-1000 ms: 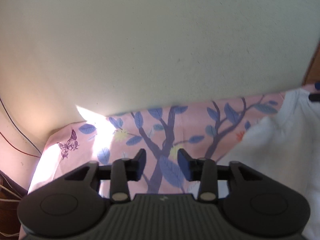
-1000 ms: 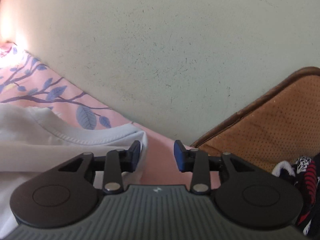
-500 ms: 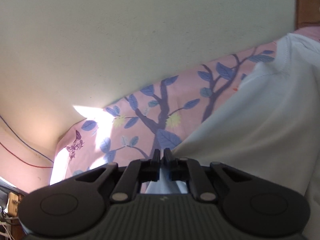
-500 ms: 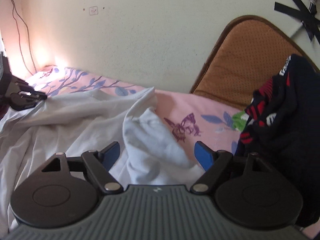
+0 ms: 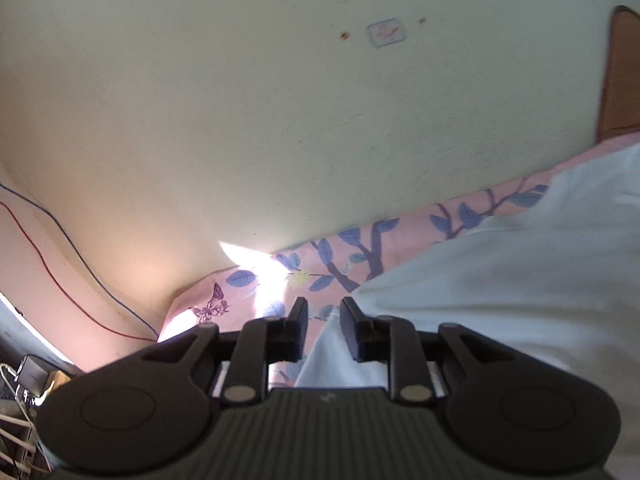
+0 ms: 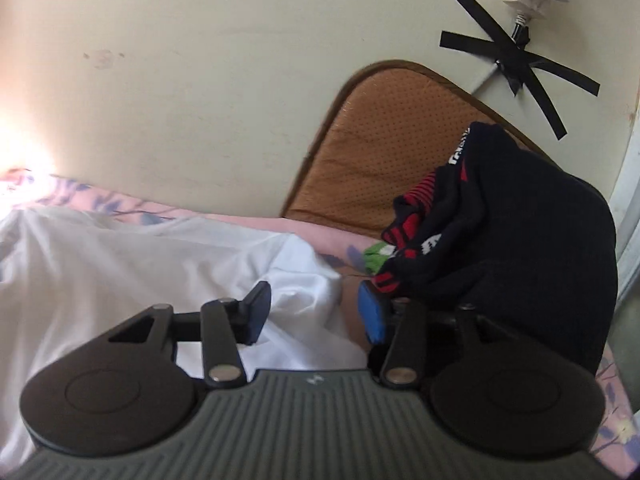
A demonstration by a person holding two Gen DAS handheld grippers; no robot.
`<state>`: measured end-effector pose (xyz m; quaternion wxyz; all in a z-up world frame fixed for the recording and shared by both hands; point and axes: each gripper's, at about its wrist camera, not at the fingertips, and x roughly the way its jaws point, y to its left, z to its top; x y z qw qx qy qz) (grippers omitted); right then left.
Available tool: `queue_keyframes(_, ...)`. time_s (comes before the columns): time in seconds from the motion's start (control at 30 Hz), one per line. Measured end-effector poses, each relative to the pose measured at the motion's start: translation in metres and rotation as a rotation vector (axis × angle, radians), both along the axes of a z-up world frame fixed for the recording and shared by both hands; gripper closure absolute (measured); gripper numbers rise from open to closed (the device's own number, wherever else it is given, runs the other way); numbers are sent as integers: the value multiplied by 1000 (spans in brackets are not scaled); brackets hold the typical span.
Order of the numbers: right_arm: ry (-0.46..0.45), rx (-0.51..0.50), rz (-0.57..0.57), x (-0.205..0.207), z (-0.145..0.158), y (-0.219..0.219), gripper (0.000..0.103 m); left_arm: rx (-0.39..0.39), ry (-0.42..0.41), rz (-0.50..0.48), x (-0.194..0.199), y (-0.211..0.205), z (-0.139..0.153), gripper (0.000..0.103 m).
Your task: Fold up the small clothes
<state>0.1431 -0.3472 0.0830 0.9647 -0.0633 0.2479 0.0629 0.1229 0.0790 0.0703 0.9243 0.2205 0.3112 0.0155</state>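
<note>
Left wrist view has the left claw parted a little over the white shirt's edge on the floral sheet, while the right claw gapes wide above the shirt, a dark garment just beside it.

White garment spread rumpled across pink floral bedsheet, dark red-patterned clothes heaped beside it
</note>
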Motion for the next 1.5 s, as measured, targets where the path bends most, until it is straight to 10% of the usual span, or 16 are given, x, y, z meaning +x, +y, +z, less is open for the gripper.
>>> queue_keyframes(0.23, 143, 278, 341, -87, -10, 18, 36, -124, 62, -313, -109, -49, -1, 64)
queue_keyframes(0.53, 305, 304, 430, -162, -43, 64, 36, -433, 169, -332, -183, -16, -26, 58)
queue_keyframes(0.57, 323, 317, 431, -167, -45, 64, 44, -429, 167, -322, -190, -10, -29, 58)
queue_keyframes(0.63, 378, 329, 482, -172, -50, 66, 93, -425, 153, -298, -201, 1, -31, 58)
queue_keyframes(0.97, 311, 365, 959, -183, -22, 205, 97, -759, 201, -235, -219, 62, -4, 17)
queue_keyframes(1.27, 450, 372, 1263, -181, -59, 328, 97, -723, 265, -130, -235, 96, -30, 17)
queue_keyframes(1.5, 480, 510, 1053, -157, -63, 269, 63, -641, 321, -92, -232, 83, -63, 25)
